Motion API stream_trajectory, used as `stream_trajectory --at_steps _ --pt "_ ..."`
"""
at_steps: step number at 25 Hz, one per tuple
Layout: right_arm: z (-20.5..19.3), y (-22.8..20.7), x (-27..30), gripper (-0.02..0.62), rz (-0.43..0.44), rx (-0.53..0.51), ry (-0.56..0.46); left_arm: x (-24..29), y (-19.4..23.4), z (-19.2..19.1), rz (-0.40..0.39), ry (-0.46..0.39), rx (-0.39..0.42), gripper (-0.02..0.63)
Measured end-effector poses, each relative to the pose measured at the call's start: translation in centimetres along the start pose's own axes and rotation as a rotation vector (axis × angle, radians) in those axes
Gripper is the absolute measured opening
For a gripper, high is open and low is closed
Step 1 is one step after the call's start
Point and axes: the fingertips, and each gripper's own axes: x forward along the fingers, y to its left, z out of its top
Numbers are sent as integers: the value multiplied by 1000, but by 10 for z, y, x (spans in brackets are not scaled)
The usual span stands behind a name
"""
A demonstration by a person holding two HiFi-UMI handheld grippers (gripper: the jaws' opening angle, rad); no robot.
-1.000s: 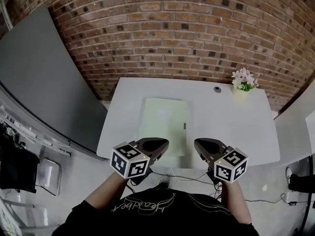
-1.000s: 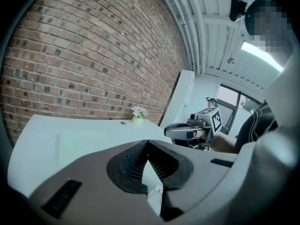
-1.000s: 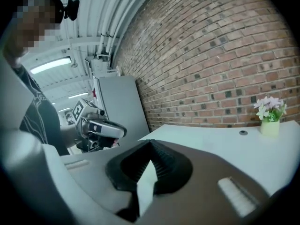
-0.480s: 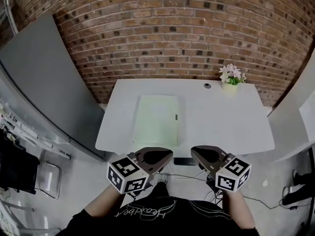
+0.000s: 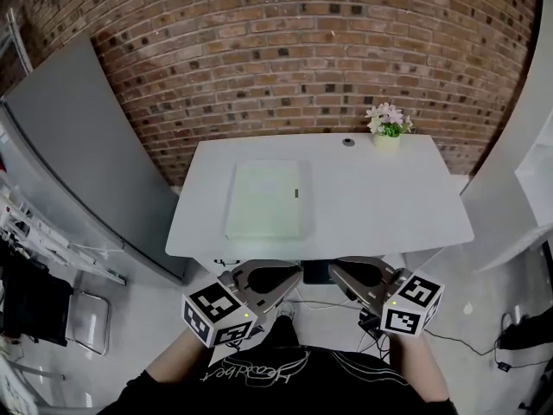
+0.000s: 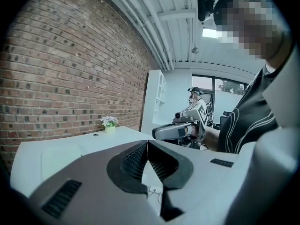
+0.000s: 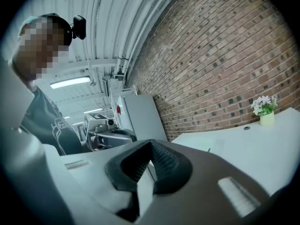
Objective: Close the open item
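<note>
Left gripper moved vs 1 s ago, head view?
Yes. The left gripper has pulled back toward the person: it overlapped the near edge of the table then, and now sits clear of it.

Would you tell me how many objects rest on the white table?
3: pale green flat case left of centre; pale flower pot far right; small dark disc beside it.

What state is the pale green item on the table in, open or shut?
Shut, it seems: the pale green item lies flat on the table as one slab, with no raised lid.
</note>
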Motion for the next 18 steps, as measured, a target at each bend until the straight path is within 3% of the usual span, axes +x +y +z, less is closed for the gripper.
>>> stream_trajectory --at_steps 18 --pt "-5 17 -6 3 -1 29 -20 -8 -13 -1 31 -3 43 5"
